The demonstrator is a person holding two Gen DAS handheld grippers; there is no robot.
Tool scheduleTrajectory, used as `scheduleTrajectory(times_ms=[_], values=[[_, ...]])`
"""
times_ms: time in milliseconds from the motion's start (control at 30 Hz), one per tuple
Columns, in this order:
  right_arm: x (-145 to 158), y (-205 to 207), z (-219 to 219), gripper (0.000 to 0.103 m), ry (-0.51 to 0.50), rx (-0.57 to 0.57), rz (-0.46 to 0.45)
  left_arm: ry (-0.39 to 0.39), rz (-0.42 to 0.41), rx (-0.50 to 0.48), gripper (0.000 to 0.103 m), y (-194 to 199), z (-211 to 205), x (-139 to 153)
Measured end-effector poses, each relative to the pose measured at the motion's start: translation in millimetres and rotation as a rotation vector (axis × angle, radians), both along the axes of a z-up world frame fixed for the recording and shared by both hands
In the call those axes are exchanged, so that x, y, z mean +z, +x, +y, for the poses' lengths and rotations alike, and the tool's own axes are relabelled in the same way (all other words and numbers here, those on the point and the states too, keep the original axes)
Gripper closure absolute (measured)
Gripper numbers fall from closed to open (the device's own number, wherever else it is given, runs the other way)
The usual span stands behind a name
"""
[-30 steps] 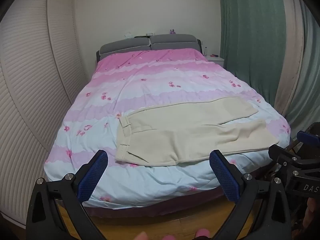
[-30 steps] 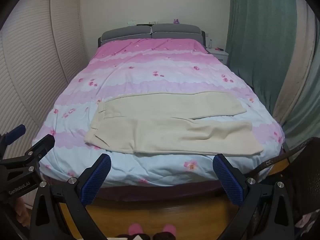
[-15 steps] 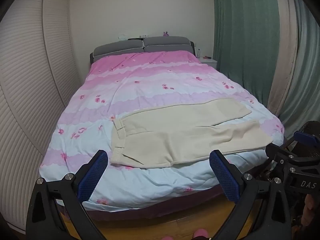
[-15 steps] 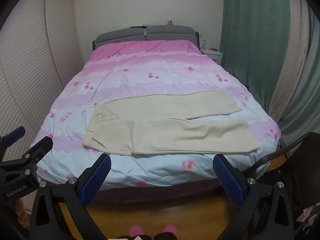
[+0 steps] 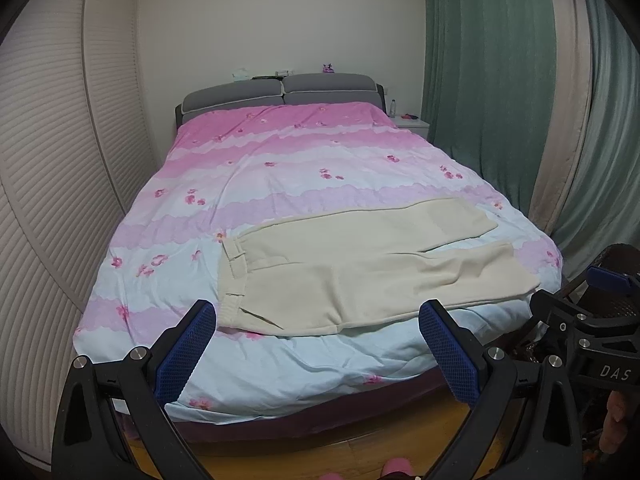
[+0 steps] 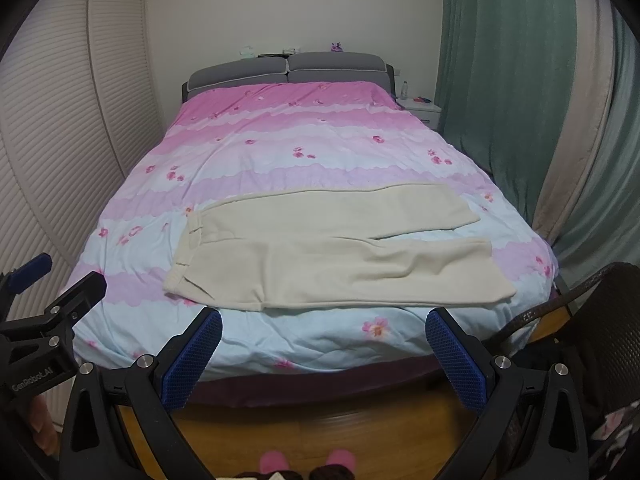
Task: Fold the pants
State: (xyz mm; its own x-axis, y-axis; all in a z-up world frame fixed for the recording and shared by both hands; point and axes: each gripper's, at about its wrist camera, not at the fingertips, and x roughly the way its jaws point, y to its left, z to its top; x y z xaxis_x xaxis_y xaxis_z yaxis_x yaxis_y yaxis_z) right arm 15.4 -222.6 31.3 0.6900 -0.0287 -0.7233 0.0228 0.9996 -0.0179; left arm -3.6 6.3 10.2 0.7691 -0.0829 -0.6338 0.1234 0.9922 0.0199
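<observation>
Cream pants lie flat across the near part of the bed, waistband to the left, both legs stretched to the right and slightly apart at the hems. The same pants fill the middle of the right wrist view. My left gripper hangs open in front of the bed's foot, below the waistband end, holding nothing. My right gripper is open too, short of the mattress edge under the legs. Each gripper shows at the side of the other's view.
A pink and pale blue floral duvet covers the bed. Slatted wardrobe doors stand at the left, green curtains at the right. A white nightstand sits by the grey headboard. Pink slippers rest on the wooden floor below.
Both grippers have drifted slightly back and left of the bed, so the bed sits a little further right and lower in view. The pants have not moved.
</observation>
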Motion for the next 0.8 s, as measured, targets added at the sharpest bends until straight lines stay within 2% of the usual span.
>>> scheduleTrajectory(times_ms=[800], values=[[0.4,-2.9,9.5,0.0,-0.012,-0.022,-0.002,-0.012,-0.005,-0.027,0.0,1.7,8.2,-1.7]])
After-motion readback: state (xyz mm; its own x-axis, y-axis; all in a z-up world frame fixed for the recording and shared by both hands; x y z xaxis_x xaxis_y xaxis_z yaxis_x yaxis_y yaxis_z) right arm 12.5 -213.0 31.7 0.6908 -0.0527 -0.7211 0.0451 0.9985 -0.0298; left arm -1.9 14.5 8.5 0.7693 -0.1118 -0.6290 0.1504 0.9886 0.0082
